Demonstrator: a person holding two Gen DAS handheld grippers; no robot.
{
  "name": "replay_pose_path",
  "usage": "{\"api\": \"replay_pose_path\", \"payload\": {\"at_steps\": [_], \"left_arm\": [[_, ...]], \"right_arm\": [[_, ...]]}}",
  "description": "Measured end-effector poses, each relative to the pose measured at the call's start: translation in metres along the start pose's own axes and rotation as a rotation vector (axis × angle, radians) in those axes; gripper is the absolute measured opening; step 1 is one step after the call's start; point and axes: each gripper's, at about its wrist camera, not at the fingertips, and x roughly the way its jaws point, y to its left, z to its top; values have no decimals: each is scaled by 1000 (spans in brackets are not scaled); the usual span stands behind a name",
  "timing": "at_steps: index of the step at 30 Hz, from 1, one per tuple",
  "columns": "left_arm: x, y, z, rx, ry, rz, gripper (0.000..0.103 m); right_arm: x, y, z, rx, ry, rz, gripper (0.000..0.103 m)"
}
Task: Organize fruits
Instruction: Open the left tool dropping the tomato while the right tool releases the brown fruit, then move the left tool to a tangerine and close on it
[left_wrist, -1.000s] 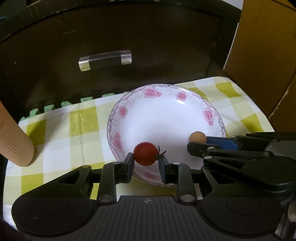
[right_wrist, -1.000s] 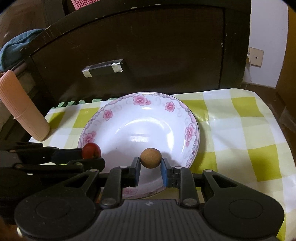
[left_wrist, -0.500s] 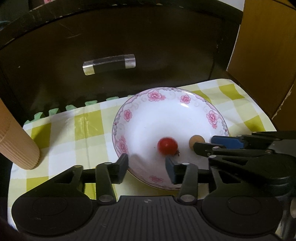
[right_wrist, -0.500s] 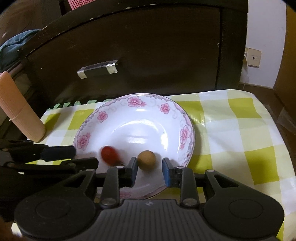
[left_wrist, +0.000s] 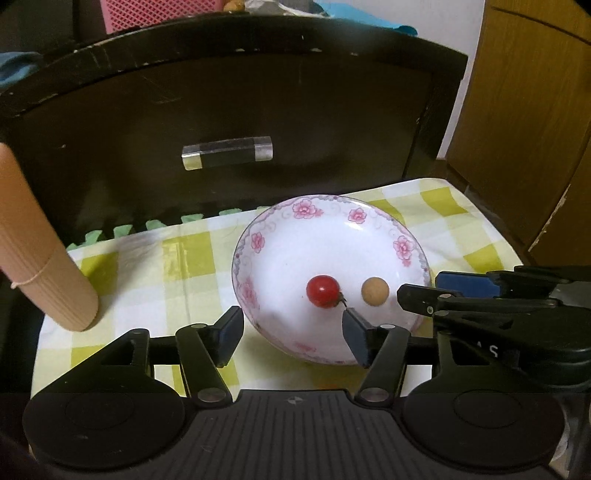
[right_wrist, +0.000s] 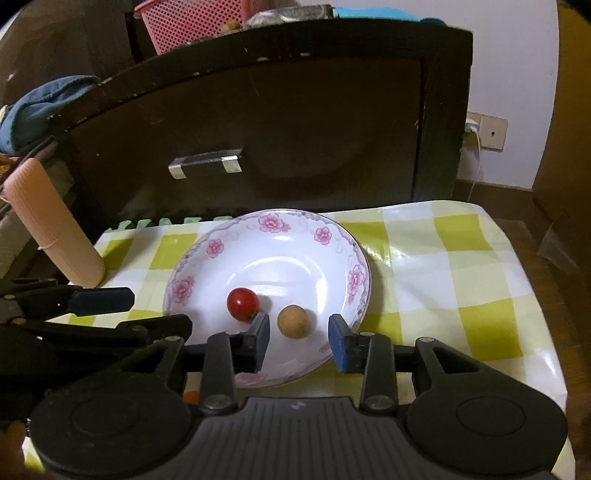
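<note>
A red cherry tomato (left_wrist: 322, 290) and a round tan fruit (left_wrist: 374, 291) lie side by side in a white plate with pink flowers (left_wrist: 306, 210). My left gripper (left_wrist: 293, 338) is open and empty, just short of the plate's near rim. In the right wrist view the tomato (right_wrist: 242, 304) and the tan fruit (right_wrist: 292, 320) lie in the same plate (right_wrist: 273, 221). My right gripper (right_wrist: 300, 343) is open, its fingers either side of the tan fruit and just behind it, not touching.
The plate stands on a yellow and white checked cloth (right_wrist: 443, 266). A ribbed peach cylinder (left_wrist: 40, 266) leans at the left. A dark cabinet with a clear handle (left_wrist: 227, 152) rises right behind the cloth. Wooden panels (left_wrist: 524, 110) stand at the right.
Both grippers opened and let go: the tomato and the tan fruit dropped into the plate. Both grippers then pulled back and up from the plate.
</note>
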Motion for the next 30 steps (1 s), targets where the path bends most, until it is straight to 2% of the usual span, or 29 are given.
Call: {"api": "replay_pose_path", "payload": {"at_steps": [6,30], "left_arm": [[-17,7,-6,-24,3,-10,71],[-70,19,-59,-65,41,-45,73]], "right_arm": [[-20,8,-11,-24,4,5,36],[-81,37,-70,-29,47,61,39]]}}
